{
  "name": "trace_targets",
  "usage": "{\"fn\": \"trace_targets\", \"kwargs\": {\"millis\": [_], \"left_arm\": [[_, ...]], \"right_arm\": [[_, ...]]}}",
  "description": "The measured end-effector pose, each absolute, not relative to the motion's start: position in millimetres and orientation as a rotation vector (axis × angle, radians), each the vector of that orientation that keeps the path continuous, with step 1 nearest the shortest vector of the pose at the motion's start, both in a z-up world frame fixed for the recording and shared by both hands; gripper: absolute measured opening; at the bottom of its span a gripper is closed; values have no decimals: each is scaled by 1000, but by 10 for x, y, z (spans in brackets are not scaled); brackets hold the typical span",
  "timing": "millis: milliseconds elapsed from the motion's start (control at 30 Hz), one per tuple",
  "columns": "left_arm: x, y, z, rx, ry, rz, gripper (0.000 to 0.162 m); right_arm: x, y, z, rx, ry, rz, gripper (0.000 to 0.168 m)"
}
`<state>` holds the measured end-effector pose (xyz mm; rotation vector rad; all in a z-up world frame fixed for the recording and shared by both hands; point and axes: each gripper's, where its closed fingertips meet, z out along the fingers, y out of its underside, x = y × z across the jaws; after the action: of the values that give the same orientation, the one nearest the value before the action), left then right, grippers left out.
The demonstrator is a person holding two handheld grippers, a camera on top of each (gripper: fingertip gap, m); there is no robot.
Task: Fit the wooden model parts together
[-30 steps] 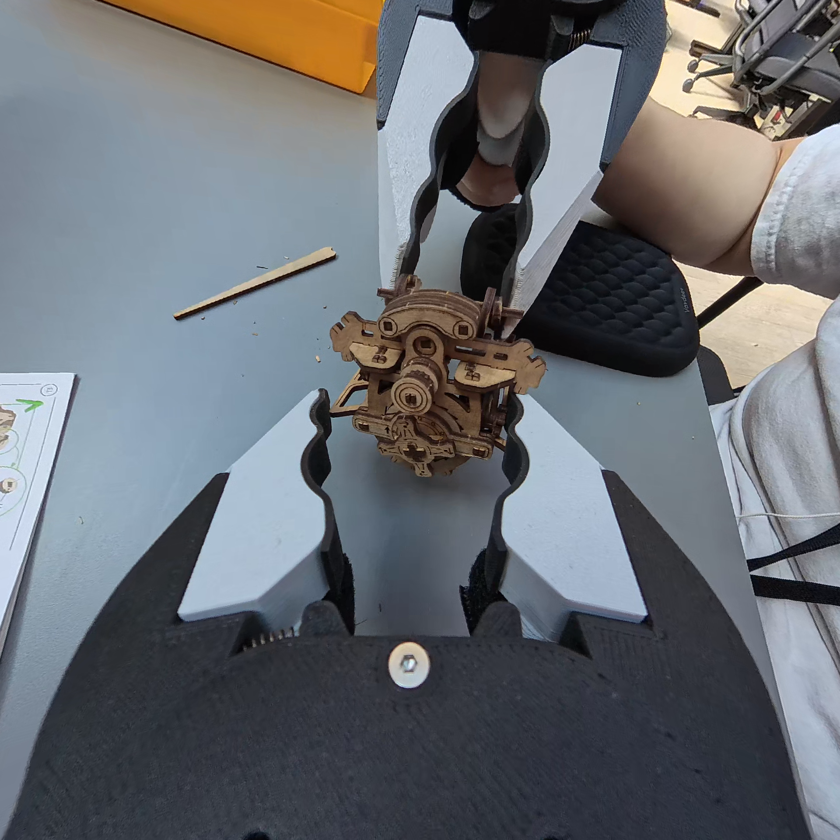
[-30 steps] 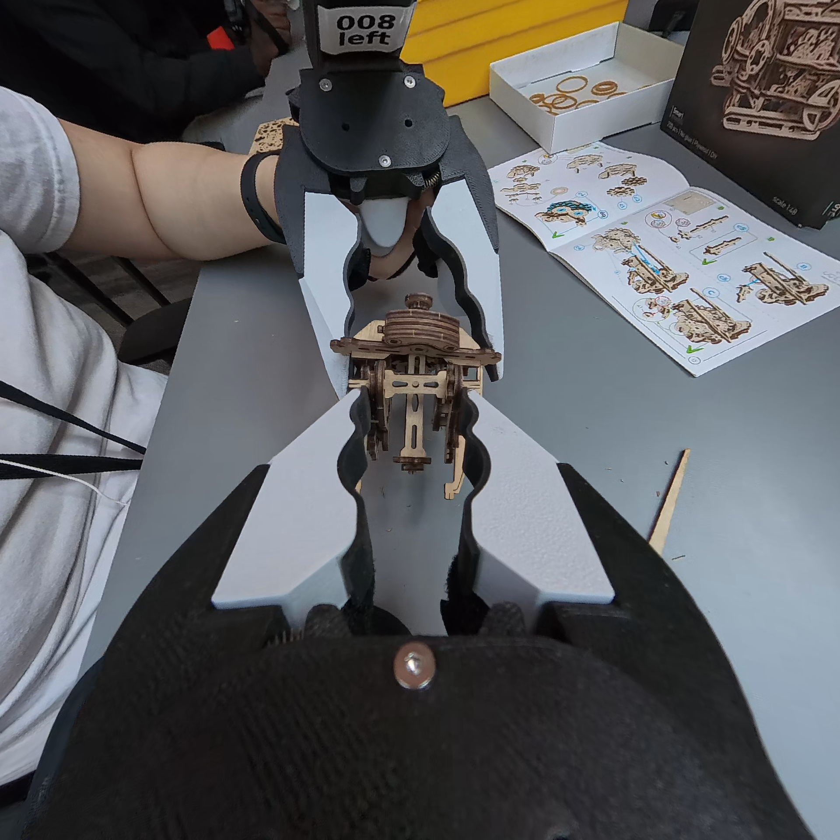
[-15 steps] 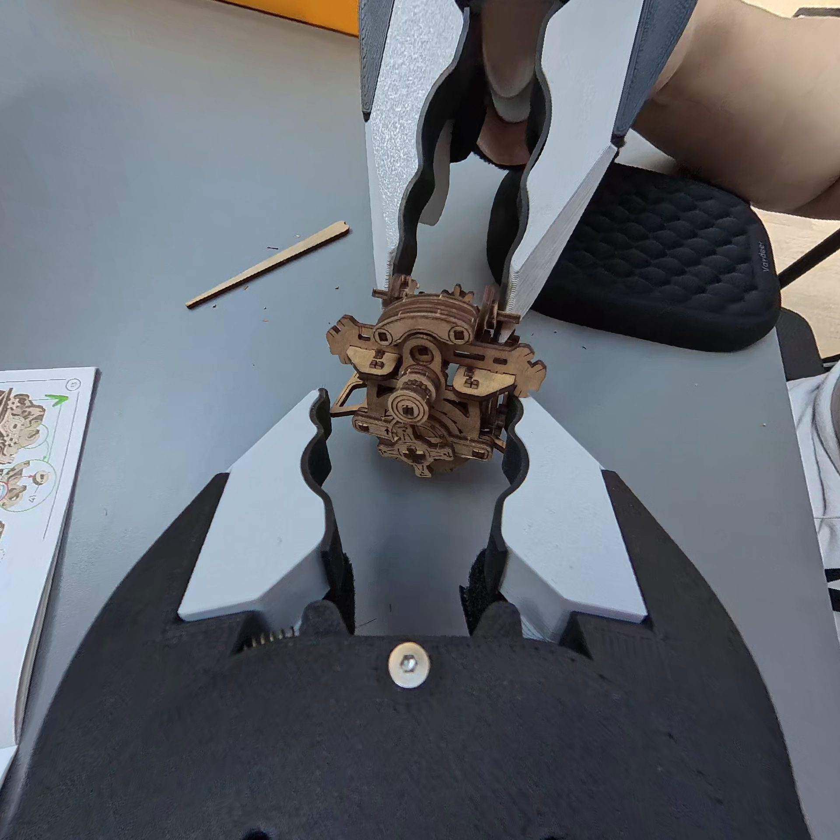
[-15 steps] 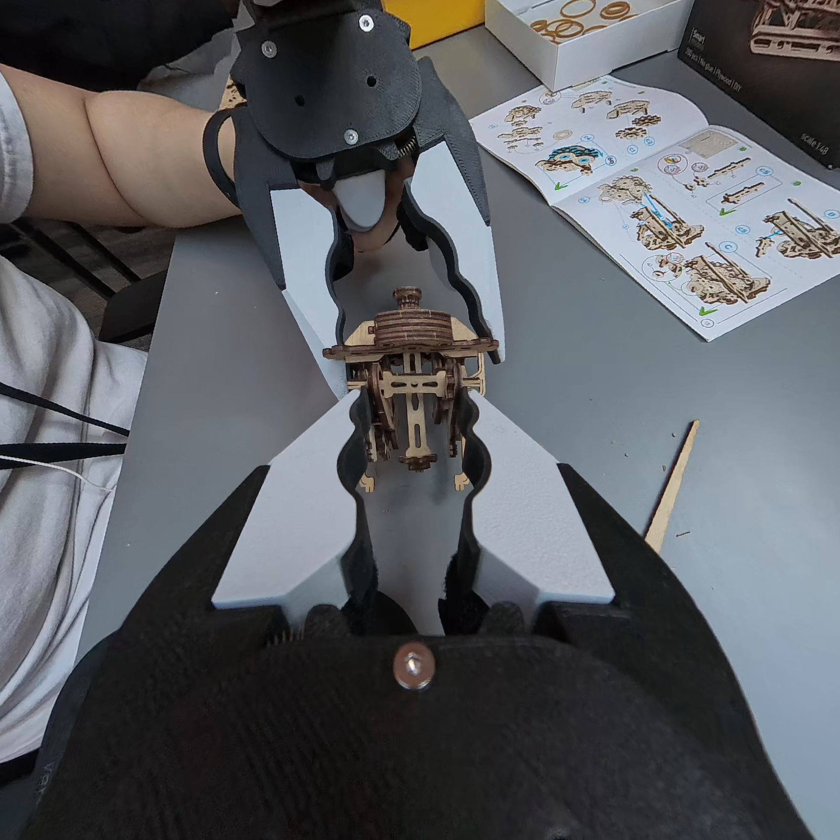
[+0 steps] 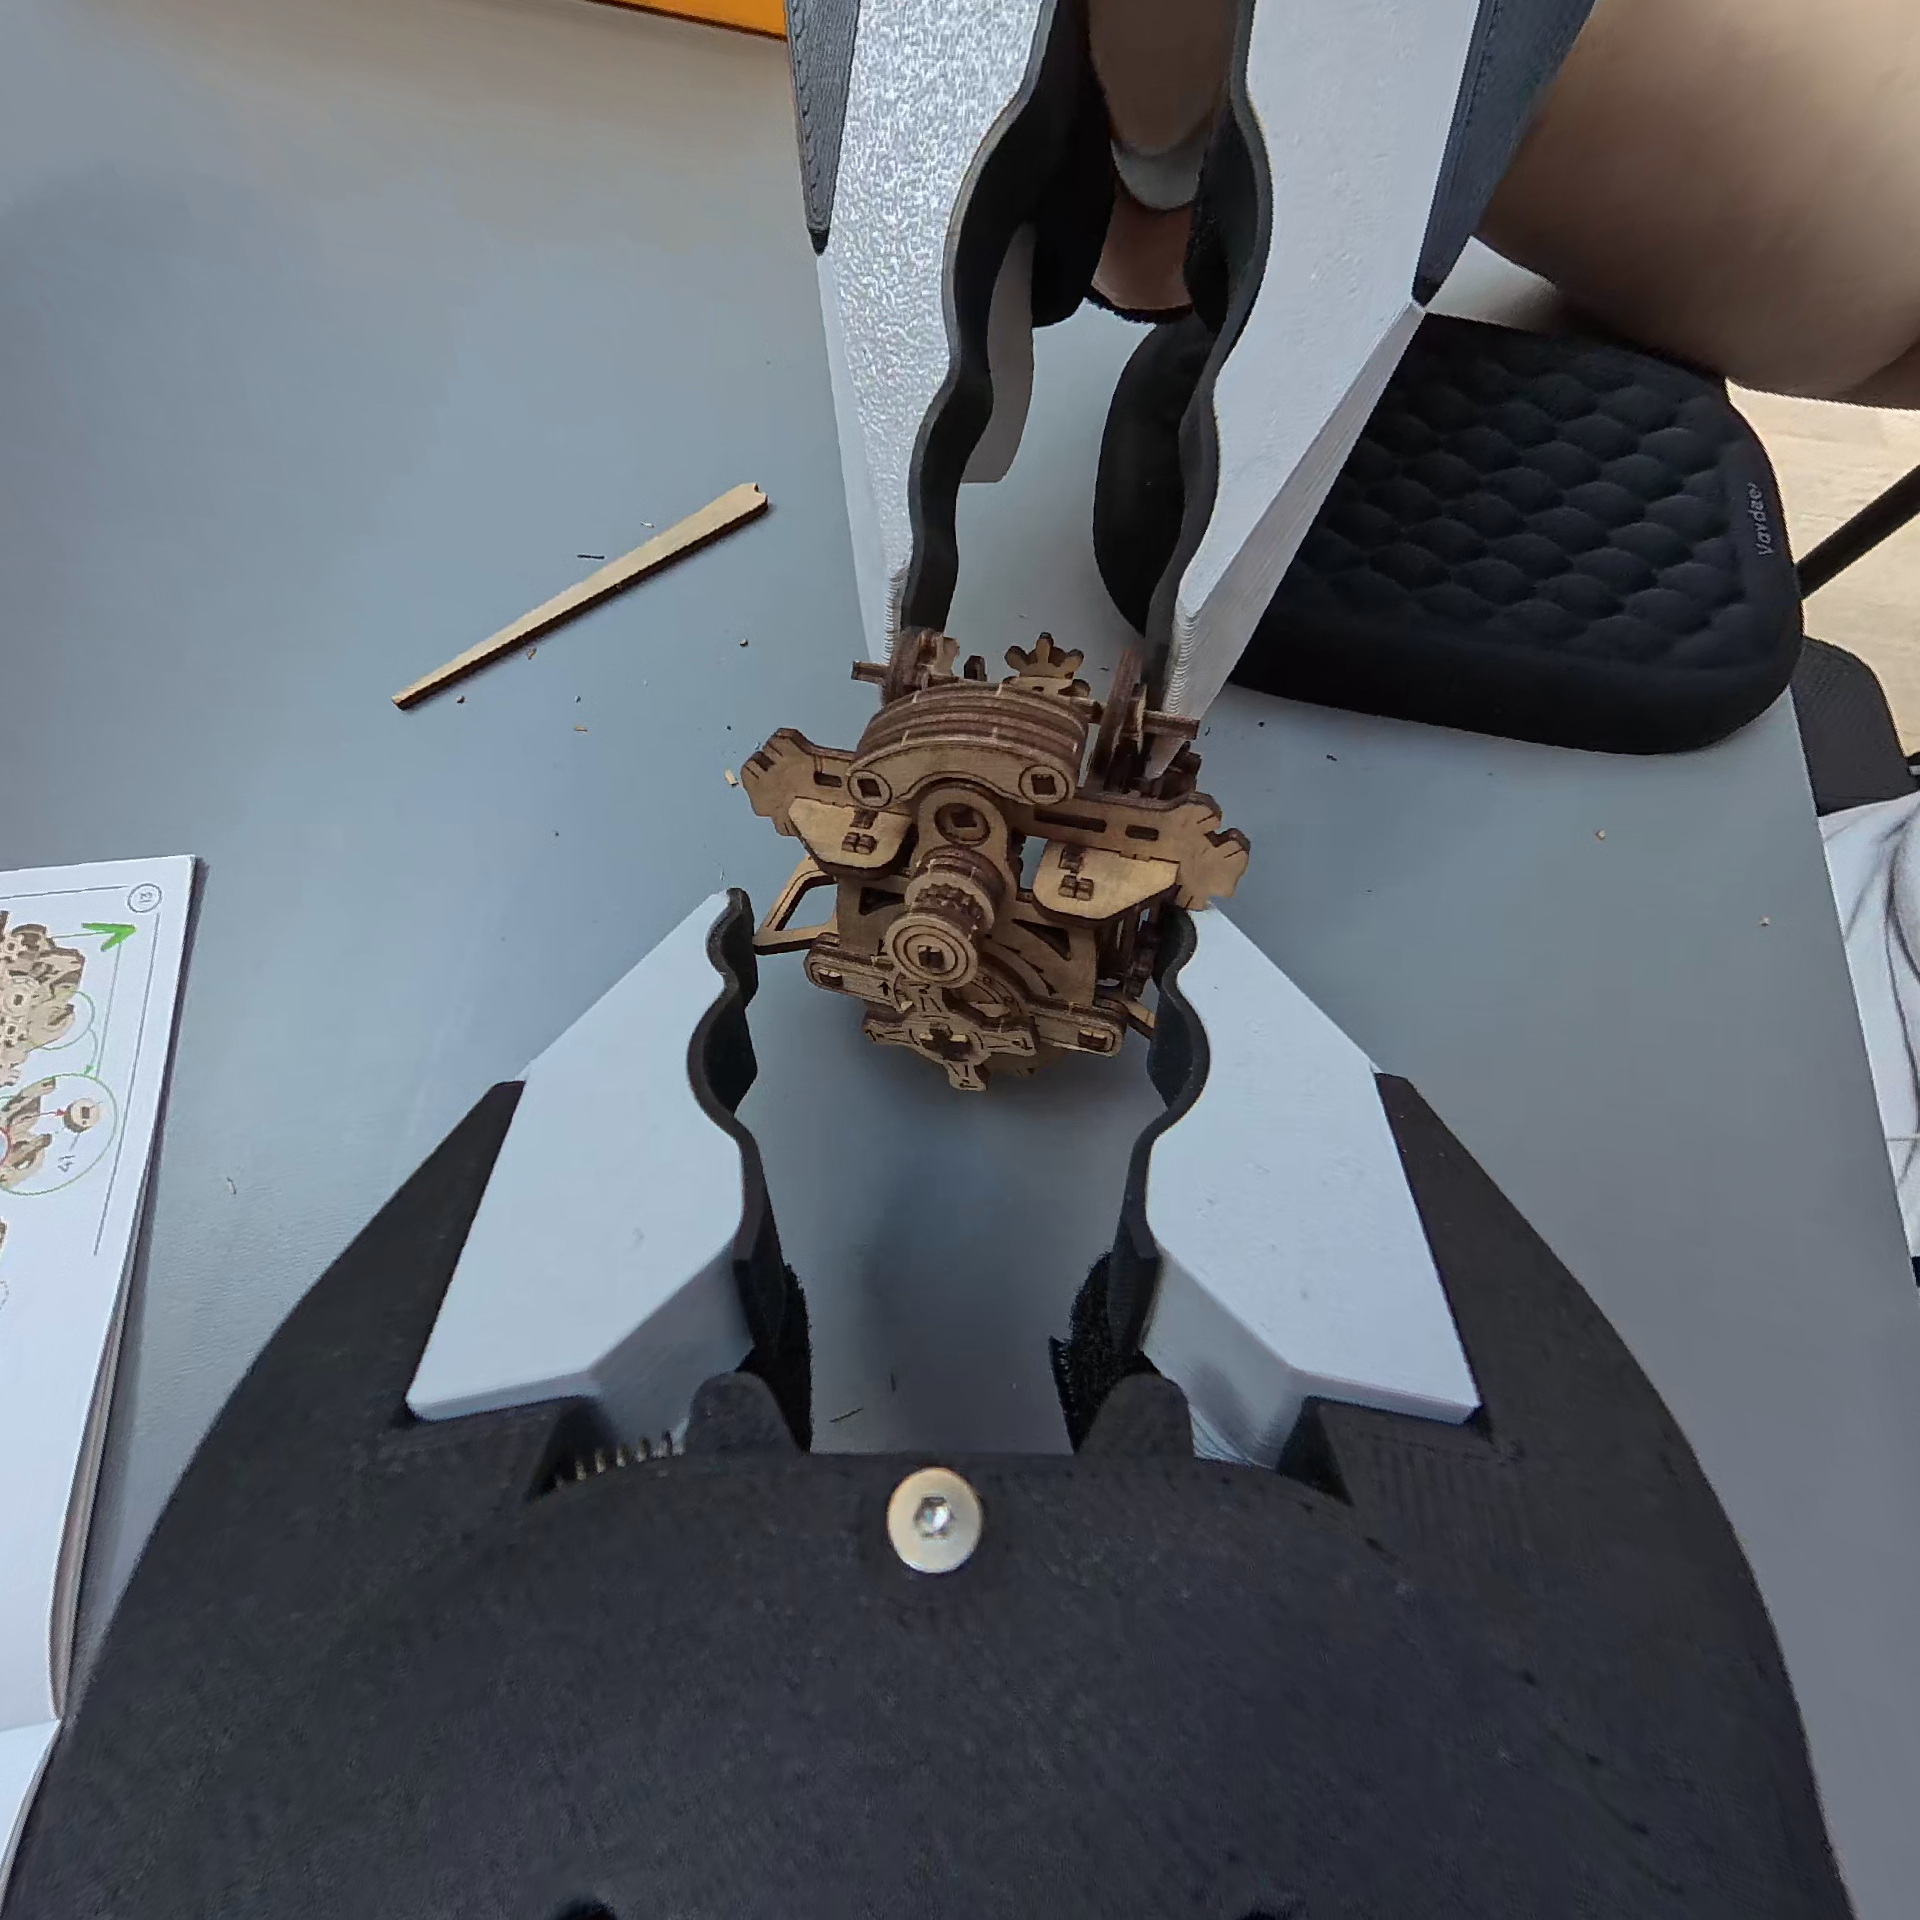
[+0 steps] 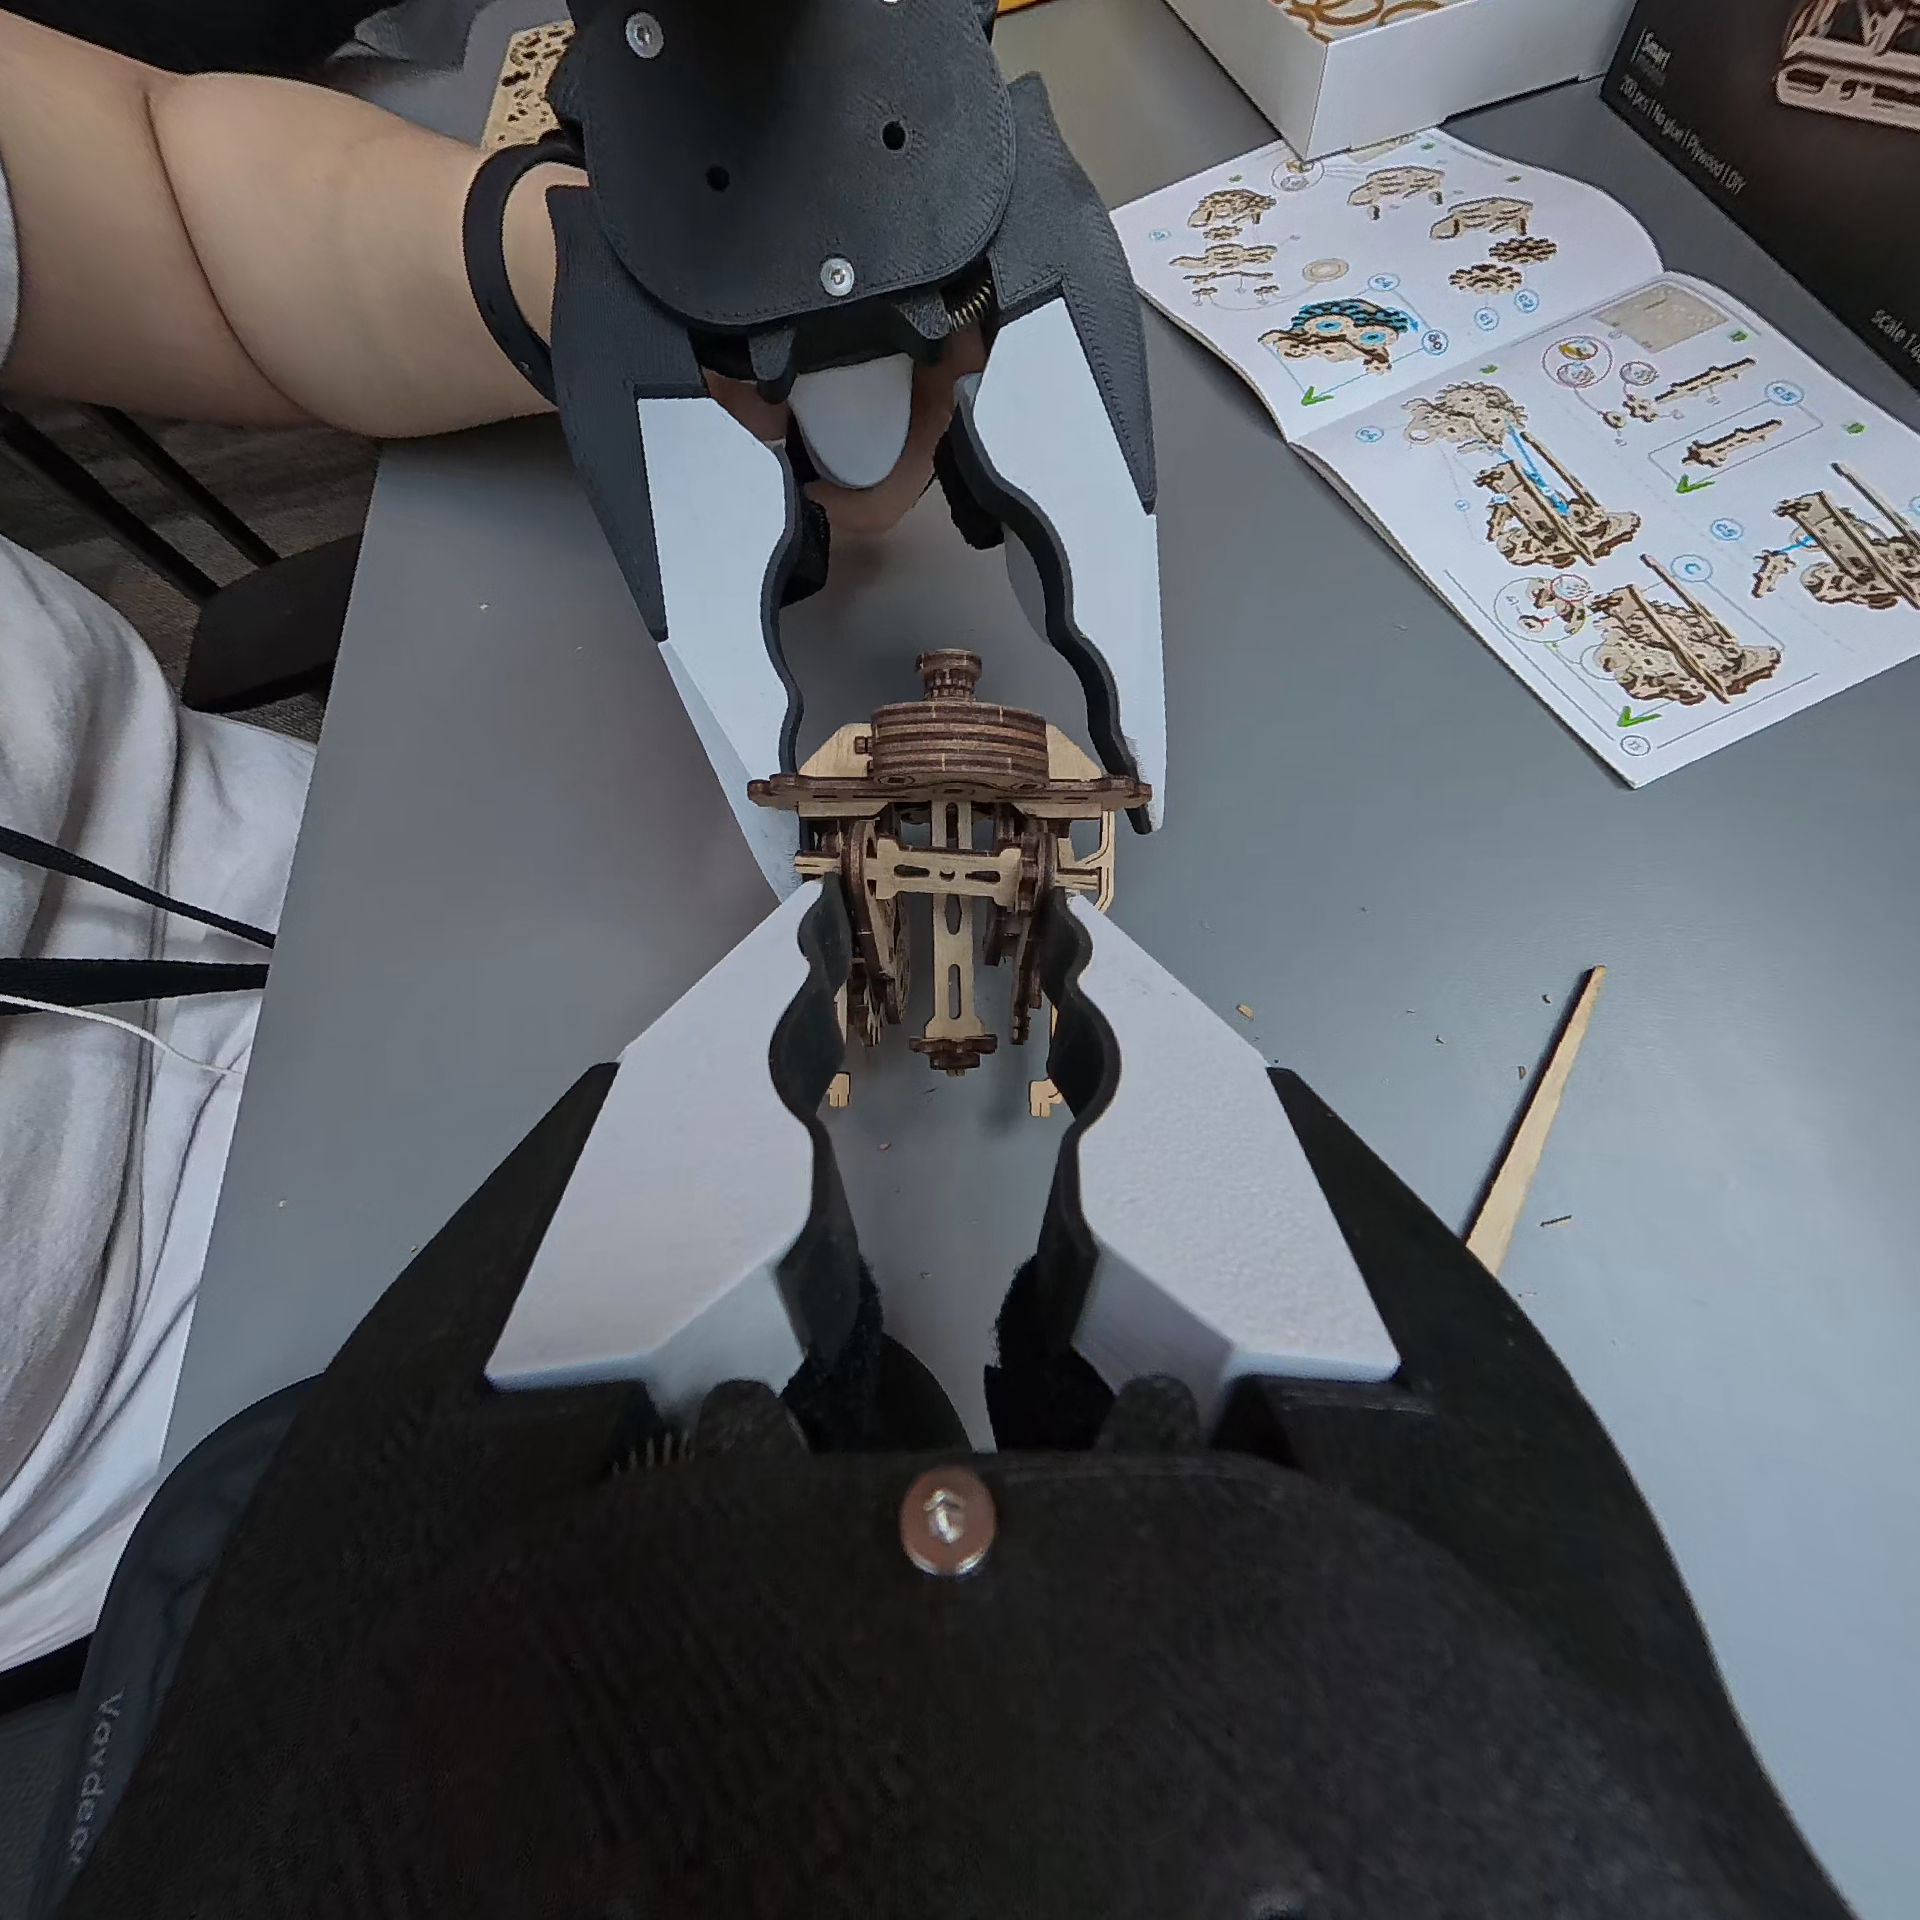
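Both tools w/ model [image 5: 987, 883] shifted toward booklet [image 6: 1538, 436].

Printed writing marks the black cushion [image 5: 1558, 561], dark box [image 6: 1766, 156] and booklet [image 6: 1558, 436].

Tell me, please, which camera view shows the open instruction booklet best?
The right wrist view: the instruction booklet lies open on the grey table, both pages visible, right of the wooden model. The left wrist view shows only a cropped strip of it at the left edge.
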<state>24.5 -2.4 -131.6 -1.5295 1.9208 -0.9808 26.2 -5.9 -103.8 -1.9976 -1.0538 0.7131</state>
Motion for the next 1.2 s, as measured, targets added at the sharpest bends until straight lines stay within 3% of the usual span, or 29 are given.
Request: {"fn": "trace_targets", "kwargs": {"millis": [1200], "left_arm": [[185, -1, -1269, -1499, 1965, -951, 76]], "right_arm": [[212, -50, -961, -1928, -1041, 773, 35]]}}
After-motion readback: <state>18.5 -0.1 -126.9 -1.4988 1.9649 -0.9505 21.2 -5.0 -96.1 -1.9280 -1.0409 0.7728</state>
